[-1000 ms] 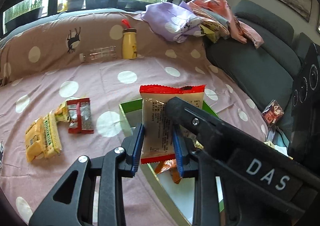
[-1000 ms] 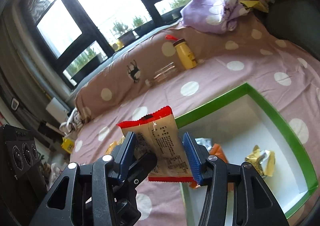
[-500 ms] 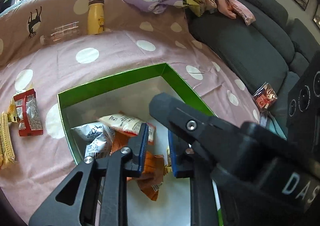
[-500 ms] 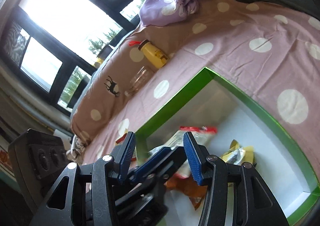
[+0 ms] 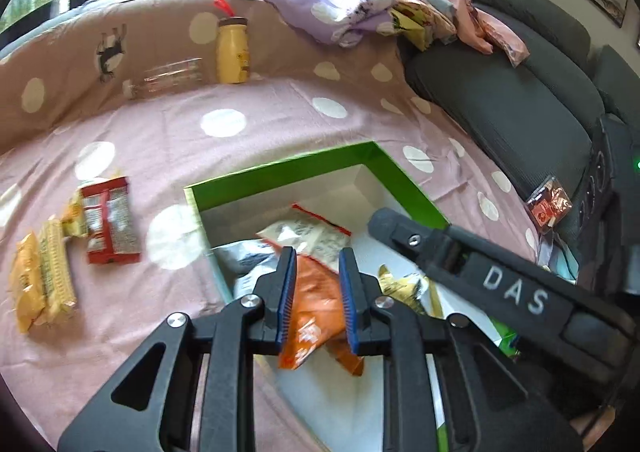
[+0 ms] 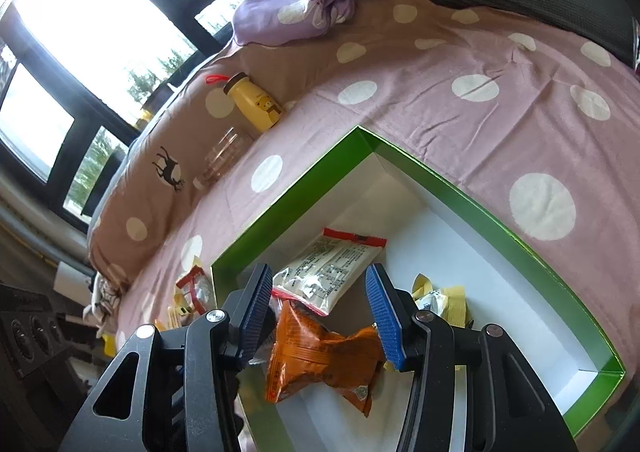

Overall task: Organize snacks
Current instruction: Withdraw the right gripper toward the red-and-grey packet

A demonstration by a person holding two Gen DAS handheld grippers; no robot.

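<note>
Inside the green box (image 6: 472,207) lie approx. four packets, incl. the red-edged pale packet (image 6: 332,272); outside on the spotted cloth (image 5: 248,155), a red packet (image 5: 110,221) & yellow ones (image 5: 42,288) wait. Left gripper (image 5: 318,294) & right gripper (image 6: 318,316): both apart, holding nothing.

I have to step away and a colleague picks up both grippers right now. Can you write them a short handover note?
Left gripper: open, empty, above the green box.
Right gripper: open, empty, over the same box.
In the box: beige packet with red ends, orange packet, yellow-wrapped snack, white-grey packet.
Left to do: the red packet and yellow packets lie on the dotted cloth, left of the box. A red-brown packet sits by the sofa; it may belong too.
</note>
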